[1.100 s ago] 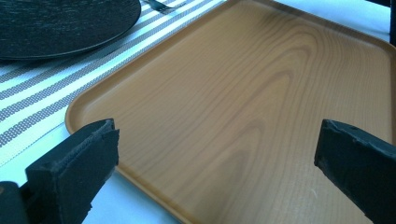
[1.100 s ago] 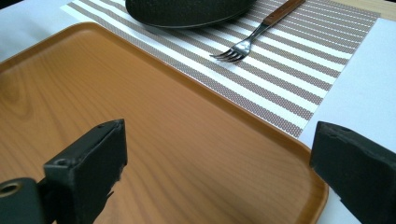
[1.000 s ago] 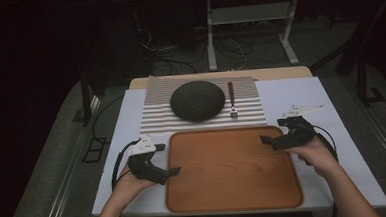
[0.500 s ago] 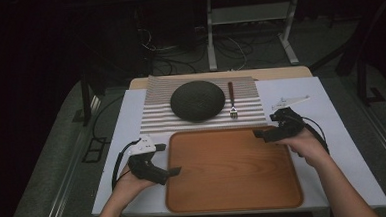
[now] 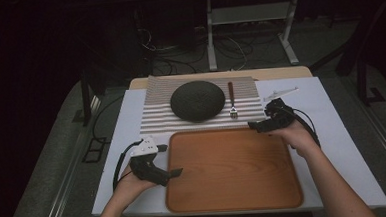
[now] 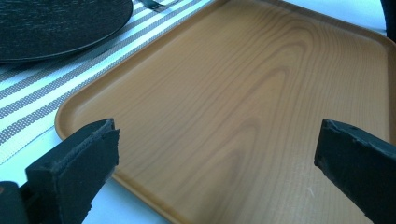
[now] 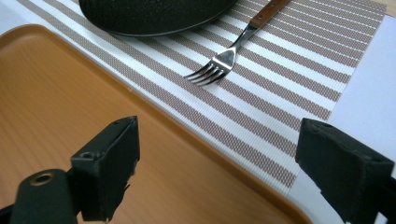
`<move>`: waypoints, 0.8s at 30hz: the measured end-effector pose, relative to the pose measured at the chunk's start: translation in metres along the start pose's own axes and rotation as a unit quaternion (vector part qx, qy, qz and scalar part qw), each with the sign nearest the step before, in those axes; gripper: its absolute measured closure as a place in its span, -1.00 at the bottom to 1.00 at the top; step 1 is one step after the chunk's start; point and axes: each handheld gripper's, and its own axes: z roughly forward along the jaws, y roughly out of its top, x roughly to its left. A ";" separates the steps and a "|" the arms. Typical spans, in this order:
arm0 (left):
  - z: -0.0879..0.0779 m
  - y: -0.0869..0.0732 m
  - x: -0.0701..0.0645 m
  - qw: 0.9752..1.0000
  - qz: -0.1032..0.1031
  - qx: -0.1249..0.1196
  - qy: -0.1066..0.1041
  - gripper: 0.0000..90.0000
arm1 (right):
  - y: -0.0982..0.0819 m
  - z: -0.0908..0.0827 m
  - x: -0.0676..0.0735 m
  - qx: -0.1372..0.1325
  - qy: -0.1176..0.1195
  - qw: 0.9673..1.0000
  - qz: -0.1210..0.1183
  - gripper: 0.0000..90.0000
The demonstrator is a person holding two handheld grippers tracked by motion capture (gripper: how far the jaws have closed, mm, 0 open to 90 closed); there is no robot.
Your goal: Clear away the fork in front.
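Note:
An empty wooden tray lies at the table's near middle. Behind it, a striped placemat carries a dark round plate and a wooden-handled fork. My left gripper is open over the tray's left rim; in the left gripper view its jaws frame bare tray. My right gripper hovers at the tray's far right corner, pointing left. Its jaws have just been closing a little but stand wide apart, with nothing gripped. The fork lies ahead of them on the mat.
A white cloth covers the table. A small white piece lies at the back right, behind my right gripper. Beyond the table stand a metal frame and loose cables on the dark floor.
My right gripper has slid left along the tray's far edge, toward the fork. The left gripper has stayed where it was.

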 end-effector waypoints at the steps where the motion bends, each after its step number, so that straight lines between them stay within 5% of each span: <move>1: -0.001 0.000 0.000 1.000 -0.002 -0.002 0.000 -1.00 | 0.005 0.003 -0.001 0.001 -0.002 1.000 0.001 -0.68; 8: 0.000 -0.001 0.001 1.000 -0.001 -0.001 0.001 -1.00 | 0.016 0.011 -0.002 0.005 -0.002 1.000 -0.004 -0.57; 24: -0.001 -0.001 0.001 1.000 -0.002 -0.005 0.001 -1.00 | 0.043 0.040 -0.014 0.034 -0.003 0.999 0.030 -0.32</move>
